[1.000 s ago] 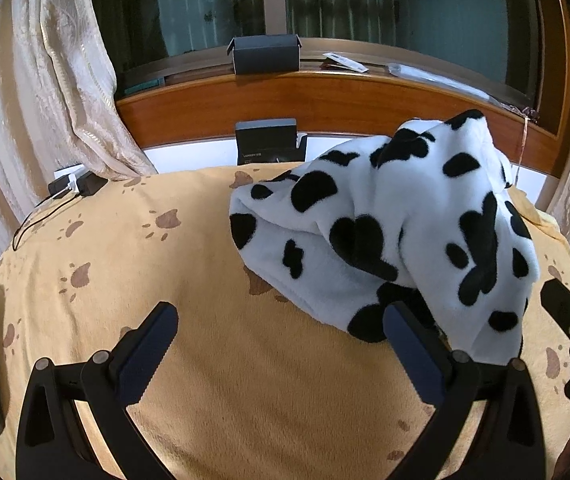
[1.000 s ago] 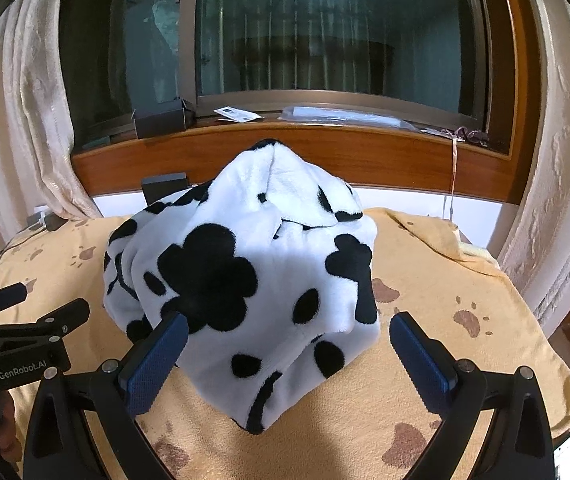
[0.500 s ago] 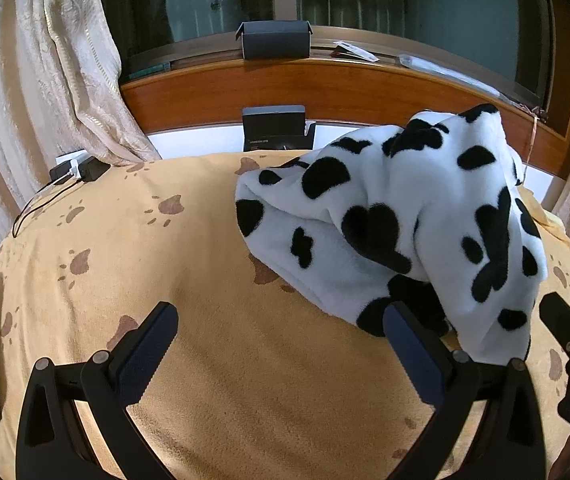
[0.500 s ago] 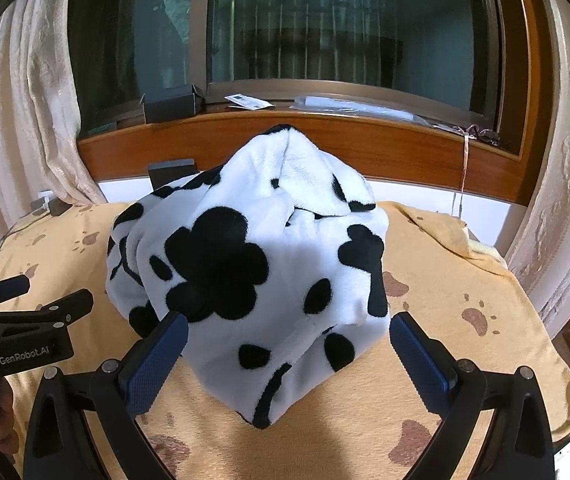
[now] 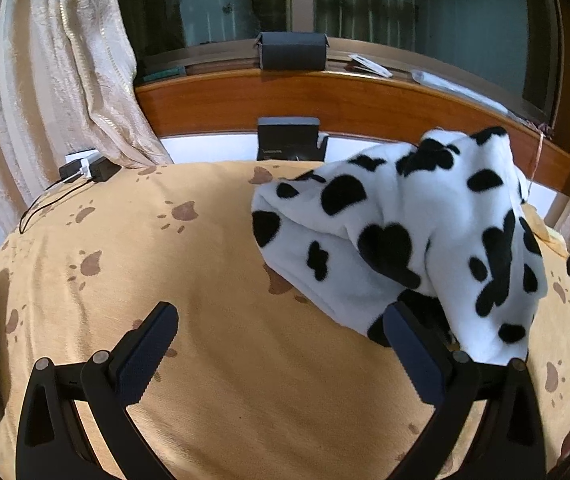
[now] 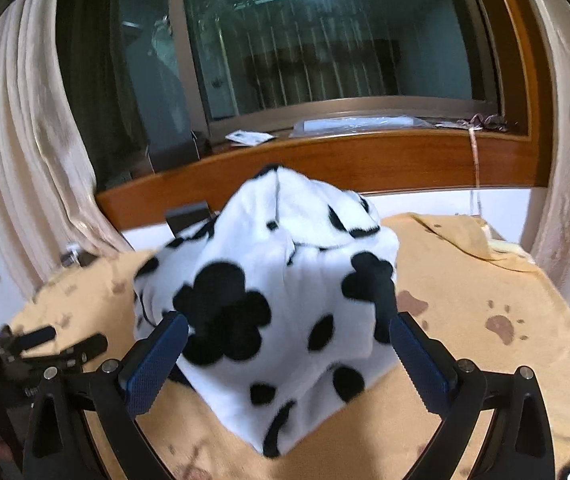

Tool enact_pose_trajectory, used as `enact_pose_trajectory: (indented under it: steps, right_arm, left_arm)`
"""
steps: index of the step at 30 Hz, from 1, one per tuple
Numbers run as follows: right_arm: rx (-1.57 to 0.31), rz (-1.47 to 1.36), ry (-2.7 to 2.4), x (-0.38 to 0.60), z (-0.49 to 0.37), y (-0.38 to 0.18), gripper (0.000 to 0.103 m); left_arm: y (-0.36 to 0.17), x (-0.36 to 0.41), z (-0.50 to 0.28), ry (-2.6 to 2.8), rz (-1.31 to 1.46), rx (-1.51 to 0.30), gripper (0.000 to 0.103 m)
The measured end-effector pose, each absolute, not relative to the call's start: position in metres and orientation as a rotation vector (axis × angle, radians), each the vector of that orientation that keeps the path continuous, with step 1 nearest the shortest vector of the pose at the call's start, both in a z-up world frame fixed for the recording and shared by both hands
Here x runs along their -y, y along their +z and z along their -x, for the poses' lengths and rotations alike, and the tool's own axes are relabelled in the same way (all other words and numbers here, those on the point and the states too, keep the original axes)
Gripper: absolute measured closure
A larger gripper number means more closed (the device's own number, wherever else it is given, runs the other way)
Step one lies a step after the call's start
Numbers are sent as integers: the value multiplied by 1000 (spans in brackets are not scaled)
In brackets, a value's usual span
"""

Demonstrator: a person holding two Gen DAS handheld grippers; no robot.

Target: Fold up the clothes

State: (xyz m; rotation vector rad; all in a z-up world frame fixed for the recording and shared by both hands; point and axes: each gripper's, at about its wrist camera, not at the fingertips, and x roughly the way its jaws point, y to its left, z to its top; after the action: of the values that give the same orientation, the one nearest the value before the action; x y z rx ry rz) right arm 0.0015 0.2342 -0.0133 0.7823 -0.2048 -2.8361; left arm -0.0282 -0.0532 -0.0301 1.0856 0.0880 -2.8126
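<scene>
A fluffy white garment with black cow spots (image 5: 413,232) lies heaped on a yellow paw-print bedspread (image 5: 213,280). My left gripper (image 5: 279,334) is open over bare bedspread, its right finger (image 5: 413,348) just at the heap's near left edge. In the right wrist view the same garment (image 6: 281,304) fills the middle, and my right gripper (image 6: 289,350) stands open with the heap's near corner between its blue-padded fingers, nothing clamped. The left gripper's body (image 6: 25,356) shows at the far left of that view.
A wooden window sill (image 5: 365,96) with a black box (image 5: 291,50) and papers runs behind the bed. A black device (image 5: 288,138) stands at the bed's far edge. A charger with cables (image 5: 85,168) and cream curtains (image 5: 45,80) are on the left.
Both grippers have moved forward and lower toward the garment. The right gripper's fingers now flank the heap's near corner. The garment itself has not moved.
</scene>
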Motion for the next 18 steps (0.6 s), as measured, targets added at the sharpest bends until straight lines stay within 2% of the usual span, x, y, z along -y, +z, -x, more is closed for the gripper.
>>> enact_pose_trajectory:
  steps: [8, 16, 18]
  right_arm:
    - [117, -789, -2780, -216, 45, -8, 1]
    - [316, -839, -2679, -218, 111, -1, 1]
    - [319, -873, -2656, -213, 127, -3, 10]
  left_arm:
    - [-31, 63, 31, -2791, -1097, -132, 0]
    - [-34, 64, 33, -2783, -1115, -141, 0]
    - [-34, 65, 34, -2780, -1120, -146, 0]
